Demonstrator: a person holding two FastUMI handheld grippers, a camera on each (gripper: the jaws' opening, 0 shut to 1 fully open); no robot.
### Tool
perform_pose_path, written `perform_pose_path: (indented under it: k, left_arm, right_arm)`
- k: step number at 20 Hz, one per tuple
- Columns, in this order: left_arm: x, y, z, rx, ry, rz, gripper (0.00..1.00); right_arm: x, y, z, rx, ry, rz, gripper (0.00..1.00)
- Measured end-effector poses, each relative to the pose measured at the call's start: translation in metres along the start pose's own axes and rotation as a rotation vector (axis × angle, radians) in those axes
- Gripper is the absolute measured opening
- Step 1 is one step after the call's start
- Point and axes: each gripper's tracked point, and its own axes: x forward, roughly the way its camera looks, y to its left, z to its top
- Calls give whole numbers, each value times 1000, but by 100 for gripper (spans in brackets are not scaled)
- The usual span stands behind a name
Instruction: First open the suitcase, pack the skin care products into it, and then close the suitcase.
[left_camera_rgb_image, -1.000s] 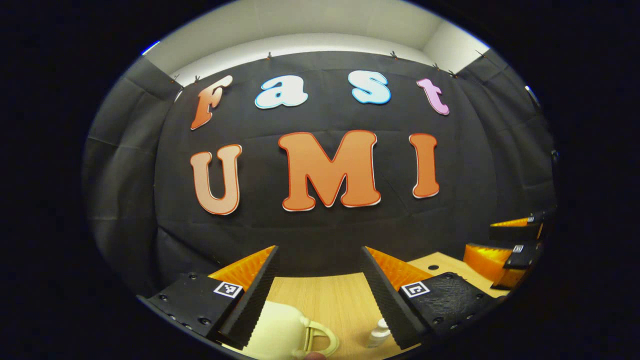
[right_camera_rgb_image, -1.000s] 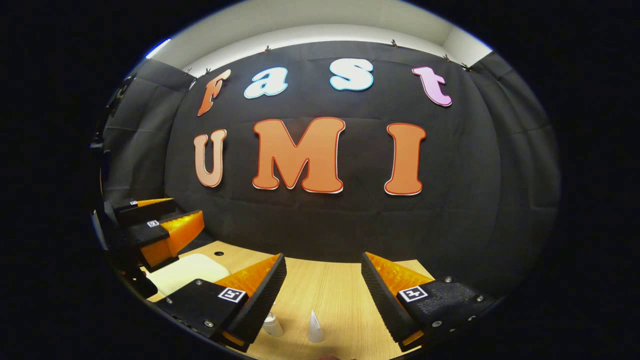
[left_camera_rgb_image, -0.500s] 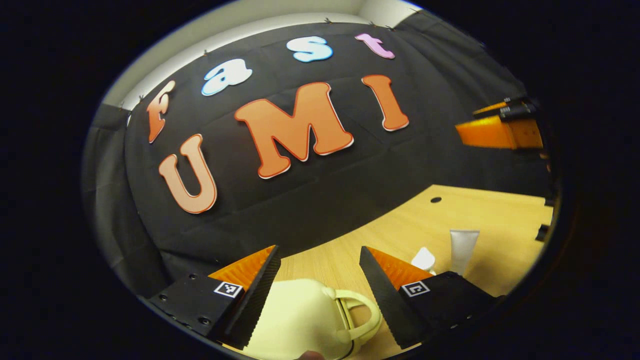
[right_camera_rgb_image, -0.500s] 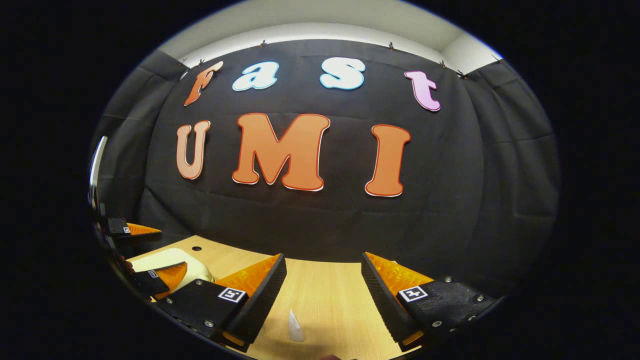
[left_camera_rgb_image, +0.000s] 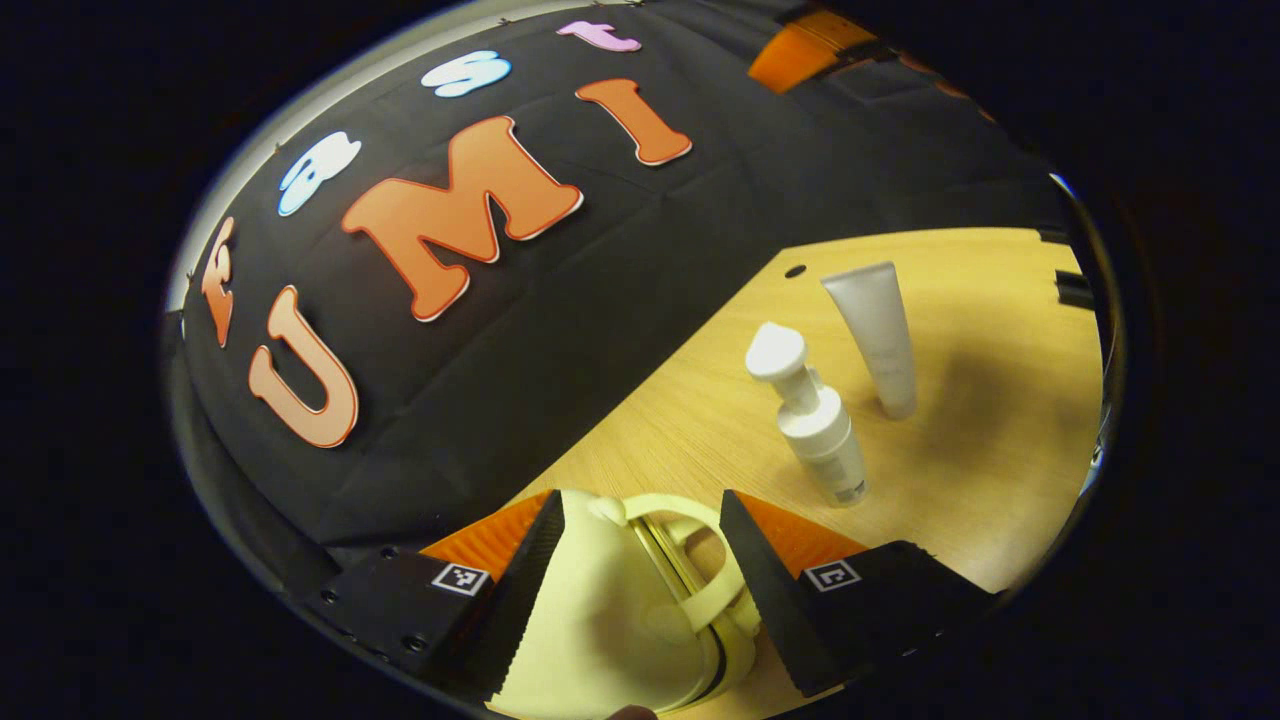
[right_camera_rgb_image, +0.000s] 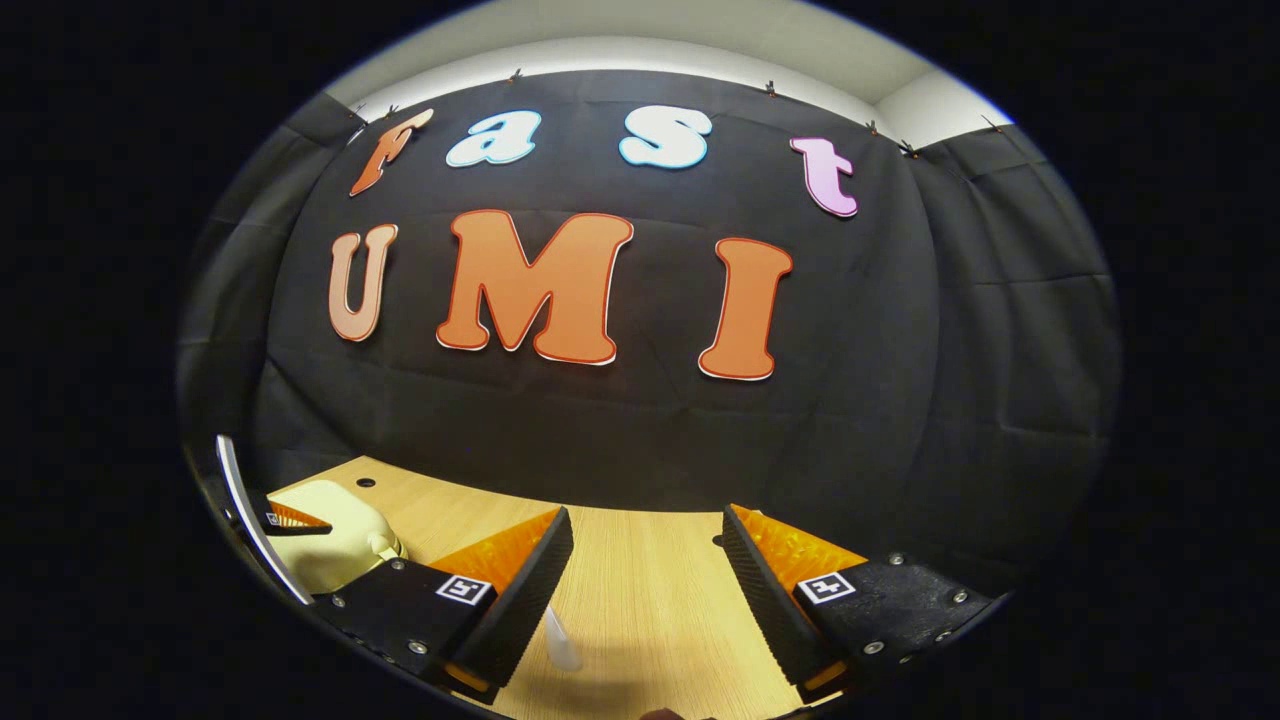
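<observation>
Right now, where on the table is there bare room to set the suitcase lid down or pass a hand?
Bare wood lies between the cream suitcase and the pump bottle, and beyond the white tube toward the table edge. In the right gripper view, wood ahead of the right gripper is free. It is crowded around the left gripper, over the suitcase handle.

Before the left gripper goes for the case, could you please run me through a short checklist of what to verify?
1. Left gripper open: ok, fingers spread apart.
2. Small cream hard-shell suitcase between its fingers, loop handle up front: ok.
3. Fingers pressing on the suitcase: cannot tell.
4. Suitcase shut: ok, its two halves meet at the seam.
5. White pump bottle and white squeeze tube upright on the wooden table, apart from the suitcase: ok.
6. Right gripper open and holding nothing: ok.
</observation>
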Motion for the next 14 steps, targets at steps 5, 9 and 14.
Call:
perform_pose_path:
  k: [5,9,14]
  left_arm:
    - [1,-9,-18,75,55,-55,98]
    - [4,-15,-27,154,64,-74,98]
    - [10,-12,-40,274,119,-62,96]
  right_arm:
    - [-1,-1,-3,-1,9,-6,95]
    - [-2,1,-5,-8,10,-4,95]
    - [-4,2,-6,2,11,0,95]
